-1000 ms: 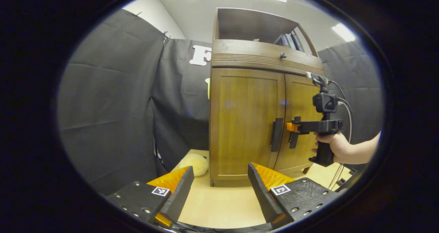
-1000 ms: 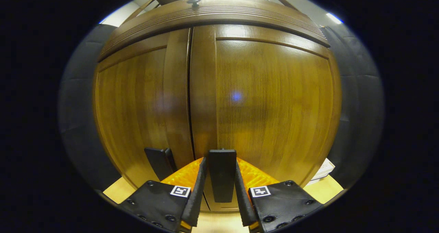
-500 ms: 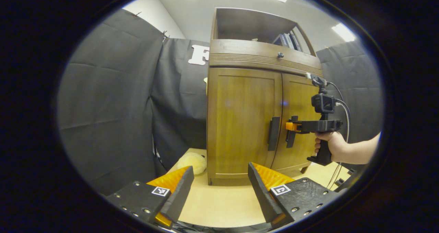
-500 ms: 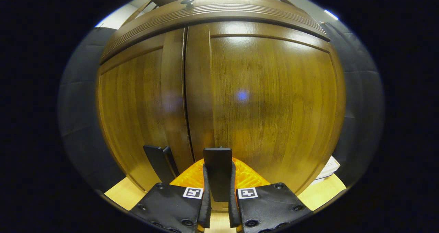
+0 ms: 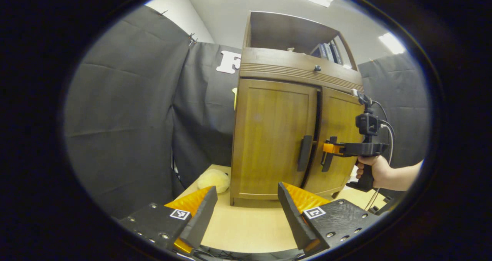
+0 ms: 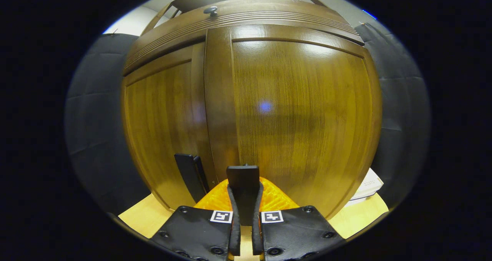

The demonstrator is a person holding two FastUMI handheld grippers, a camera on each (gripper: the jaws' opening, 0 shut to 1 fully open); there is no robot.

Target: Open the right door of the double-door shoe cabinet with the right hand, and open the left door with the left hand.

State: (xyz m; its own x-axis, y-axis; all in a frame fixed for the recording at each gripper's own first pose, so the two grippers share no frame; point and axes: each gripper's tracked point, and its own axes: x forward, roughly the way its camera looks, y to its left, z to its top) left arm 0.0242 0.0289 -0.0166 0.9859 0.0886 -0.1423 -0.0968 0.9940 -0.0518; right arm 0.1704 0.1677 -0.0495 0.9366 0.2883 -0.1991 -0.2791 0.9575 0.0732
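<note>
Right door handle [image 6: 243, 190] clamped in right hand-held gripper [image 6: 244, 236]; left hand-held gripper [image 5: 246, 211] agape, level.

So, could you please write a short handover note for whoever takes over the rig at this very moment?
Right gripper: shut on the dark vertical bar handle of the brown wooden right door; it also shows in the left gripper view, held by a hand.
Left gripper: open, holding nothing, well back from the brown wooden shoe cabinet over the light wooden floor.
Done: the right door is just cracked, with a dark gap beside the left door.
Left: swing the right door fully open, then grip the left door's dark handle and open it.
</note>
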